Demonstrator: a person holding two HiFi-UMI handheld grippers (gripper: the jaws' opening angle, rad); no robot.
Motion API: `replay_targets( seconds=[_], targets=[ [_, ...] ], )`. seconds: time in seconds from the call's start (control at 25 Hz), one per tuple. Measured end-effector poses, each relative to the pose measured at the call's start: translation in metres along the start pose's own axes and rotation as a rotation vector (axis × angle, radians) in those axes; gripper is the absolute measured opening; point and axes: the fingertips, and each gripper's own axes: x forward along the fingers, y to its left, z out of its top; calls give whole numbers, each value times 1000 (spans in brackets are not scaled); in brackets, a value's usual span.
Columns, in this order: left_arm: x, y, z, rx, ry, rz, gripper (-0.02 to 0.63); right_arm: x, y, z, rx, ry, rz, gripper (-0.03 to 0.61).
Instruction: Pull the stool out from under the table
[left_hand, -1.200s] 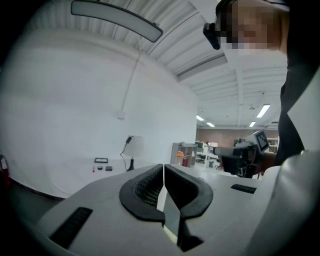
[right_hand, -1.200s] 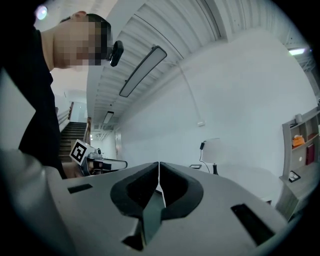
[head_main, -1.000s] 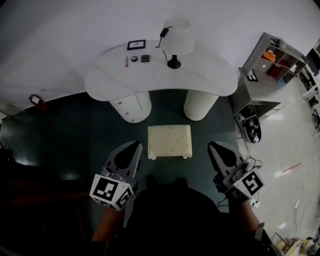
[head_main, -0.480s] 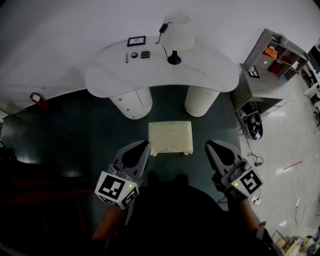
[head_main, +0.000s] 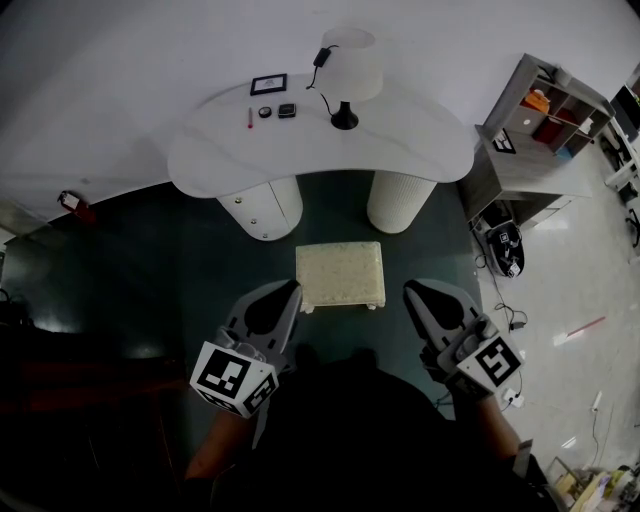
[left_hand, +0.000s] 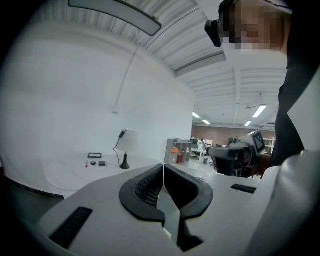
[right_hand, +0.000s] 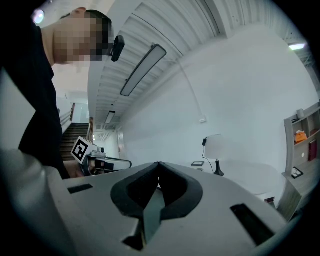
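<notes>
The person is holding the left gripper (head_main: 292, 289) and the right gripper (head_main: 409, 288) low in front of the body. Both are clenched on nothing: in each gripper view the black ribbed pads (left_hand: 146, 187) are meeting along a thin seam, with nothing between them. Each gripper is showing a smooth grey plastic shell tapering to a blunt tip, and is carrying at its rear a cube (head_main: 230, 378) with black-and-white square markers.

The stool (head_main: 340, 273) is standing on the dark green floor (head_main: 140, 270) between the two tips and slightly ahead of them, near both but touching neither. It is a low rectangular seat with a cream, nubbly top and short pale feet showing at its near corners. Its whole top is lying in the open, out from beneath the tabletop.

Further ahead of the grippers the table (head_main: 420, 150) is spreading its smooth white, bean-shaped top over two rounded white pedestals. The one ahead of the right gripper is a ribbed cylinder (head_main: 397, 203); the one ahead of the left is a smoother column (head_main: 262, 210) with small knobs. On the top a lamp (head_main: 352, 62) with a white drum shade and a black base is standing, and beside it a small dark picture frame (head_main: 268, 84) and a thin red pen (head_main: 250, 118) are resting. Off to the right of the right gripper a grey open shelf unit (head_main: 545, 105) is standing on a pale glossy floor
</notes>
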Motion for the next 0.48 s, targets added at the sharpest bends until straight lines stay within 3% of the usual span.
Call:
replay_targets(
  seconds=[0.48],
  targets=[
    [-7, -7, -2, -7, -6, 1, 19, -5, 9, -6, 28, 10, 13, 17]
  ],
)
